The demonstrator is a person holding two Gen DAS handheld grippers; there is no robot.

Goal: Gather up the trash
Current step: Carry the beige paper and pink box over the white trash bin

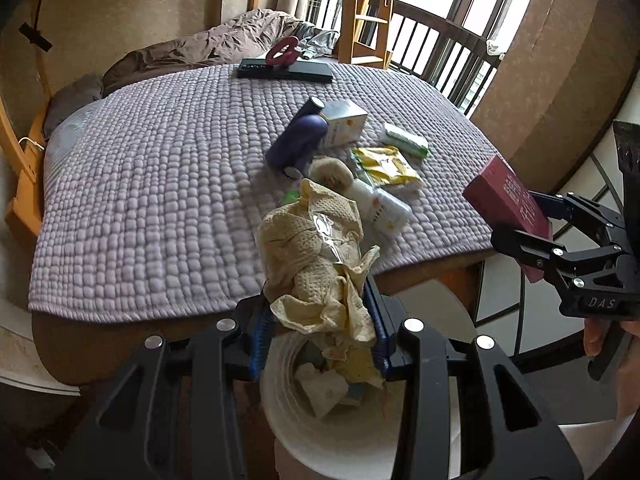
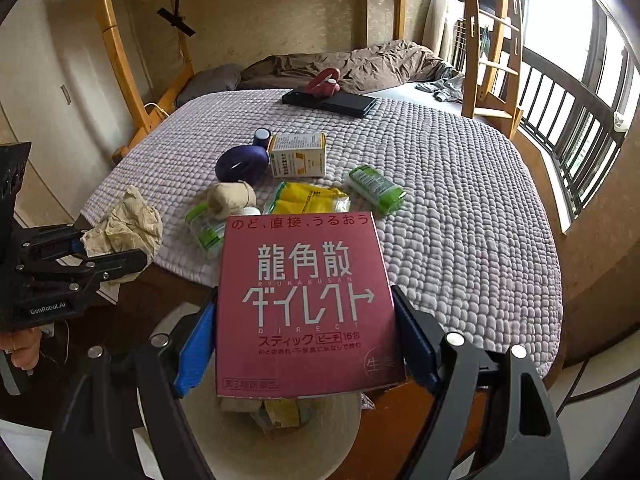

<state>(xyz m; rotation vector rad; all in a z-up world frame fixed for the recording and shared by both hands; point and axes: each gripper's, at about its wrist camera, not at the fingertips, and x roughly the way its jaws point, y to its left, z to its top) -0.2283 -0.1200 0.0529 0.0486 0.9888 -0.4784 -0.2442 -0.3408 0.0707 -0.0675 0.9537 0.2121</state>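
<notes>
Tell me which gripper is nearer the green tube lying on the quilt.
Right. The right gripper, shut on the pink box, is past the quilt's edge with the green tube ahead of it. The left gripper, clamping crumpled paper, is farther off to the side.

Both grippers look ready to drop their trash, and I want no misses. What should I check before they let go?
1. Left gripper clamps crumpled beige paper: ok.
2. Right gripper clamps flat pink cardboard box: ok.
3. Paper over round white bin: ok.
4. Box over the bin's mouth: ok, roughly centred.
5. Bin has room: ok, a few scraps inside.
6. Grippers apart from each other: ok.
</notes>
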